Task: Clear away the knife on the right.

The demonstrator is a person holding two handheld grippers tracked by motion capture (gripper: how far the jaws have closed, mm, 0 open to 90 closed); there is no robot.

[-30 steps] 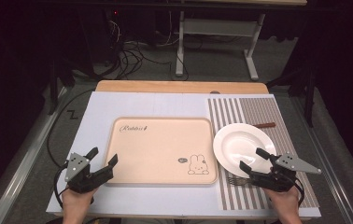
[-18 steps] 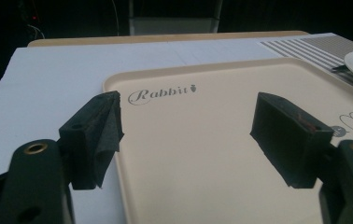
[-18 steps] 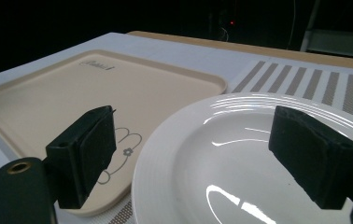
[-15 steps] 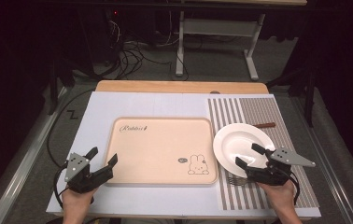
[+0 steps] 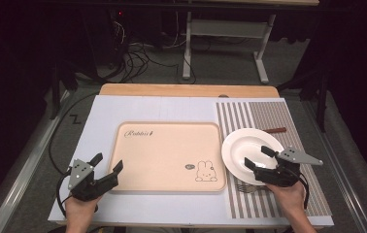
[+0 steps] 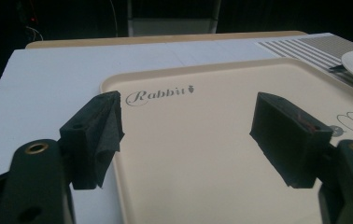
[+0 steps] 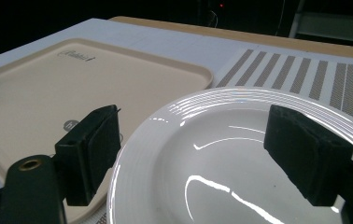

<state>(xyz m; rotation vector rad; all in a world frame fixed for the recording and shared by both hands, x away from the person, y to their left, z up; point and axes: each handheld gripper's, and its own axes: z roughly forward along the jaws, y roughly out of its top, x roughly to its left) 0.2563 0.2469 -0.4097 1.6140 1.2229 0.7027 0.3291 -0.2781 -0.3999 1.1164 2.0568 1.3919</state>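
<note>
Approach step: my right gripper (image 5: pixel 260 158) hovers with jaws spread over the near rim of the white plate (image 5: pixel 249 145), which sits on the striped mat (image 5: pixel 293 121) just right of the tray (image 5: pixel 167 155), not yet pinched. Next I'd judge: lower, one jaw under the rim, close. Left gripper (image 5: pixel 108 167) jaws spread too, at the tray's near-left corner. Plate glossy glazed ceramic, round, ribbed rim. Tray matte beige plastic, raised lip, rabbit print. Fork (image 5: pixel 244 187) touching the plate's near edge, metal.

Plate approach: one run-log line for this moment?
right hand-held gripper: open, over plate rim | left hand-held gripper: open, at tray corner | fork: beside plate
</note>
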